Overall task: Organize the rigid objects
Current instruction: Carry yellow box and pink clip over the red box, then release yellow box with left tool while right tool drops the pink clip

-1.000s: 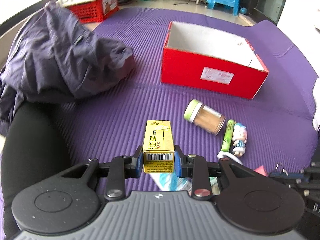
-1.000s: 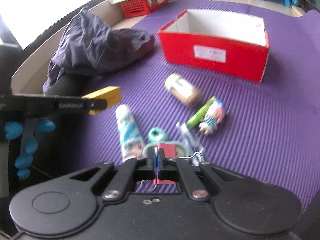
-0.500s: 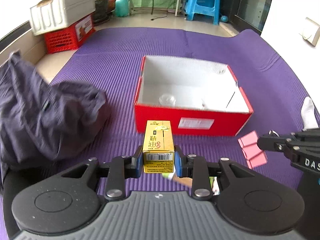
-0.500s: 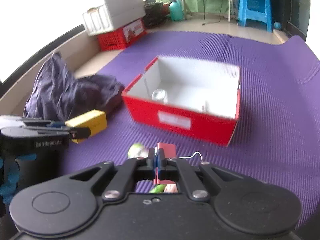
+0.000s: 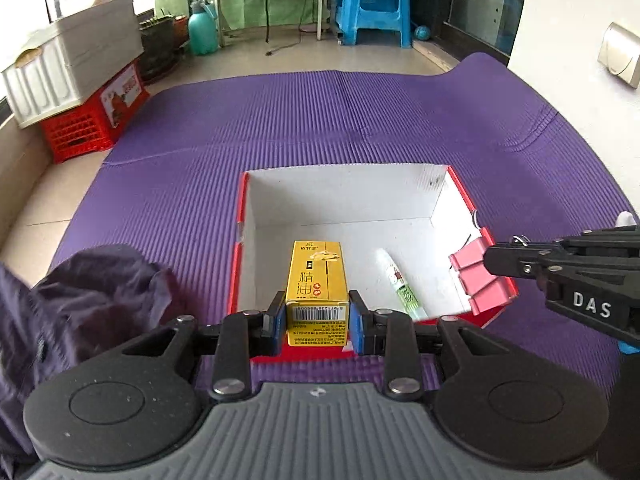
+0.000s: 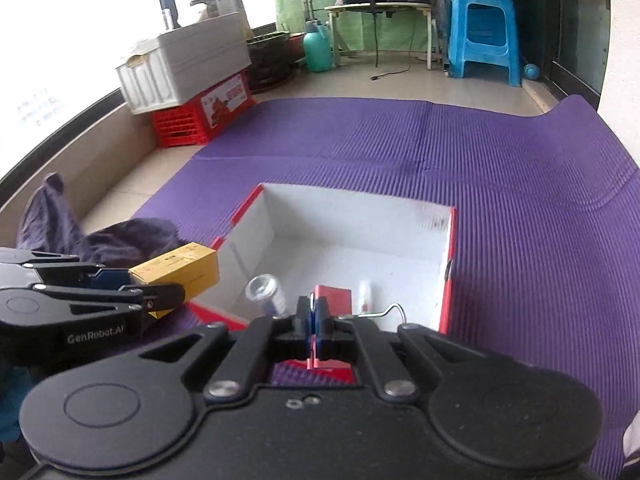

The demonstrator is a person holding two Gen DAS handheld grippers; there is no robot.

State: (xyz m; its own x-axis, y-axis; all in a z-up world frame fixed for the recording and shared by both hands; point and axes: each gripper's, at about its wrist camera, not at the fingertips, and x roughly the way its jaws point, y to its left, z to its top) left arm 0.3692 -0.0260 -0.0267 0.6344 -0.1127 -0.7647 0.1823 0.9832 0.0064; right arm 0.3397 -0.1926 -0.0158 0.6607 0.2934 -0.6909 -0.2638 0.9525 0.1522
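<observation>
- Left gripper (image 5: 317, 323): blue pads clamped on the two long sides of a small yellow carton (image 5: 317, 288). It is held above the near left part of the red box, barcode end toward the camera.
- Yellow carton, right wrist view (image 6: 176, 270): seen sideways in the left gripper (image 6: 160, 296), just beside the box's left wall.
- Right gripper (image 6: 314, 314): jaws pressed together on a pink-red binder clip (image 6: 331, 296). One of the clip's wire handles sticks out to the right.
- Binder clip, left wrist view (image 5: 482, 276): pinched at the tip of the right gripper (image 5: 490, 260), over the box's right wall near its front corner.
- Red box (image 5: 239, 264): open cardboard box, red outside and white inside, resting on the purple mat (image 5: 360, 120).
- Box contents: a slim white tube with green print (image 5: 402, 286) lies on the floor of the box toward the right. A small clear jar (image 6: 266, 294) lies near the front left corner, shown only in the right wrist view.
- Dark purple cloth (image 5: 80, 304): crumpled on the mat left of the box.
- Background: a white crate (image 5: 72, 56) stacked on a red crate (image 5: 92, 120) at the left edge, a blue plastic stool (image 5: 374, 4), and a teal spray bottle (image 5: 202, 28).
</observation>
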